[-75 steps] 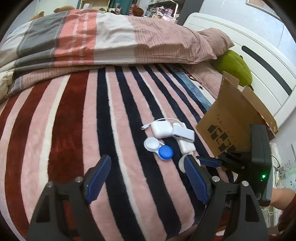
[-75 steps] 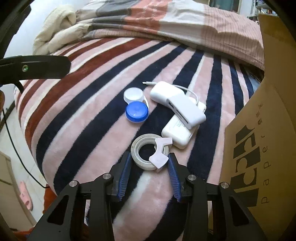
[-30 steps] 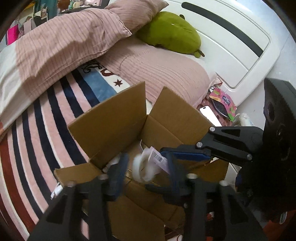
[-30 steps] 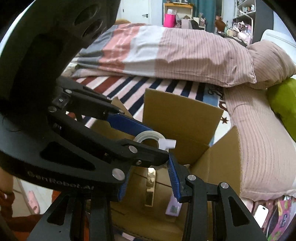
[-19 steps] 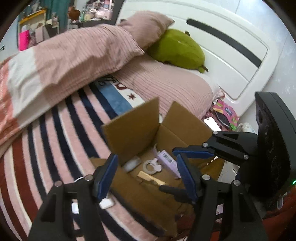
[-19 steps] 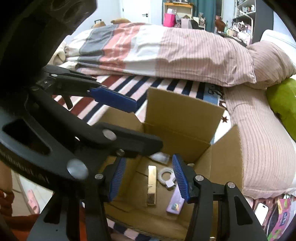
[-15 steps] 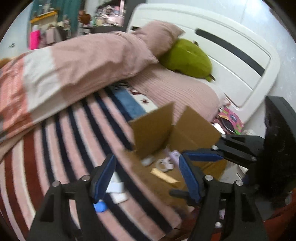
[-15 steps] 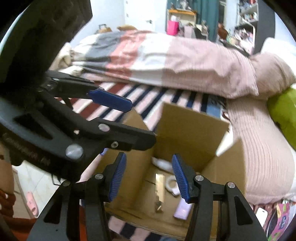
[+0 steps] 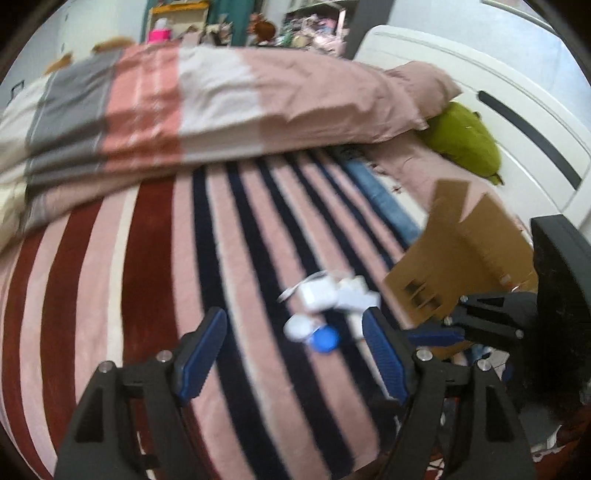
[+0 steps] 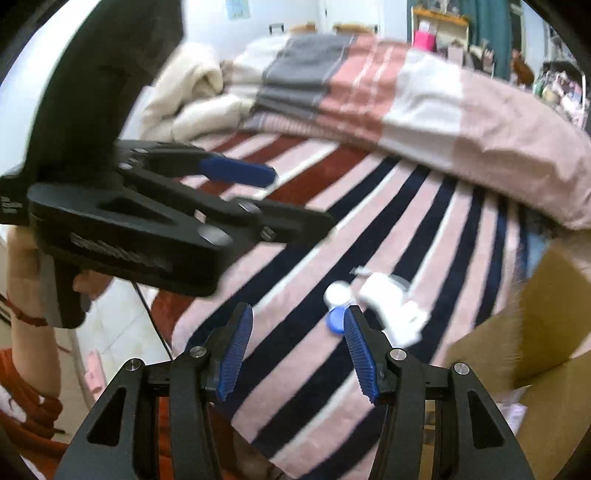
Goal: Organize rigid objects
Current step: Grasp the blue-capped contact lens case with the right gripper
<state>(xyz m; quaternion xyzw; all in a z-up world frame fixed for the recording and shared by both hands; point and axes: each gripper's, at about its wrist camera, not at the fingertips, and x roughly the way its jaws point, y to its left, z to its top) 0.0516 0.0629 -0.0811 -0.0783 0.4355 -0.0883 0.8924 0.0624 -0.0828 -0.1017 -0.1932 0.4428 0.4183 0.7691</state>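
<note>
Left gripper (image 9: 295, 350): my jaws are opening, nothing between the pads.
Right gripper (image 10: 297, 349): partly open, empty.
Lens case (image 9: 314, 334): white and blue cups on the striped blanket (image 9: 147, 277), ahead of my left fingers (image 9: 201, 349), nearer the right one.
White chargers (image 9: 332, 293): piled just beyond the case, touching it.
Box (image 9: 458, 258): right of the pile, beside my right gripper.

A bed (image 9: 147, 258) under a striped blanket fills the room. A white headboard (image 9: 480, 110) stands behind a green plush (image 9: 469, 140). Cluttered shelves (image 9: 306, 18) line the far wall.
</note>
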